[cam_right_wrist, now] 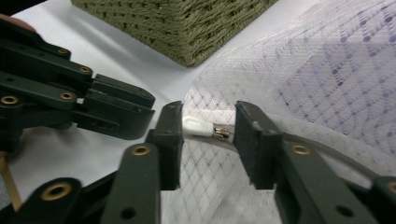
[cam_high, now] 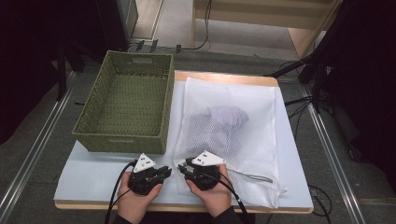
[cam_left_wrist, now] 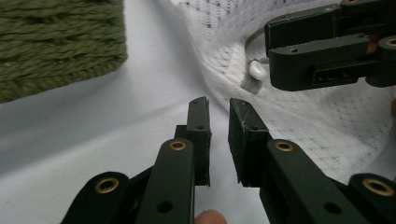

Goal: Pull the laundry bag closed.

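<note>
Room's pretty dim around the edges, light mostly lands on the table [cam_high: 93, 175], a pale sheet over a wooden top. Grey carpet floor [cam_high: 42, 172] around it, metal rails [cam_high: 28, 154] running down both sides. Some black cables [cam_high: 299, 100] trail off to the right, and there's light wood furniture [cam_high: 308, 32] at the back.

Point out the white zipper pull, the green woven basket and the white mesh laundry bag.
white zipper pull [cam_right_wrist: 196, 126], right gripper view, its plastic tab.
green woven basket [cam_high: 119, 137], high view, near wall.
white mesh laundry bag [cam_high: 257, 140], high view, right-hand mesh.
</note>
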### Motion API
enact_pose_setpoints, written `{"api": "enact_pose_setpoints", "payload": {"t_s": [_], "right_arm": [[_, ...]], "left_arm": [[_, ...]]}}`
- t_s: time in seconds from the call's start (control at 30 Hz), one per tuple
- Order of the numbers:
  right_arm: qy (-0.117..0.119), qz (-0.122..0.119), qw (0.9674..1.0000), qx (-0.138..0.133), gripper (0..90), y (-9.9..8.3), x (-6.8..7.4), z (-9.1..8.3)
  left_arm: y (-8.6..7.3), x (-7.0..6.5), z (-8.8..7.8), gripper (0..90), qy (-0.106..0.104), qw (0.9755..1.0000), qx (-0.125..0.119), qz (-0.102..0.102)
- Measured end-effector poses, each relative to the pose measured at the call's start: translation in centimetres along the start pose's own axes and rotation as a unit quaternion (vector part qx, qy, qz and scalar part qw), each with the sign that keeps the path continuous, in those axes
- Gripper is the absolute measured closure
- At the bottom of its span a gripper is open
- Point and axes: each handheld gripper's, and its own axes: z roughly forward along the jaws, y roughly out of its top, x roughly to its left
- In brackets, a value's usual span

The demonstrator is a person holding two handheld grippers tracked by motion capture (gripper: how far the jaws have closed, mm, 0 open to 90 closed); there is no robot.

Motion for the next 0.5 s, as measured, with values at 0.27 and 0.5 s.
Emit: {"api": "enact_pose_setpoints", "payload": {"t_s": [0.27,0.5], "right_arm": [[0.008,0.005,0.9996,0.028,69.8,-0.3,-0.1,0.9],[0.013,0.021,0.9995,0.021,86.6,-0.5,-1.1,-0.3]], "left_arm": [[-0.1,-0.2,0.1,78.0,-0.010,0.9999,0.003,0.001],[0.0,0.2,-0.1,77.0,-0.016,0.9999,-0.003,-0.003]]}}
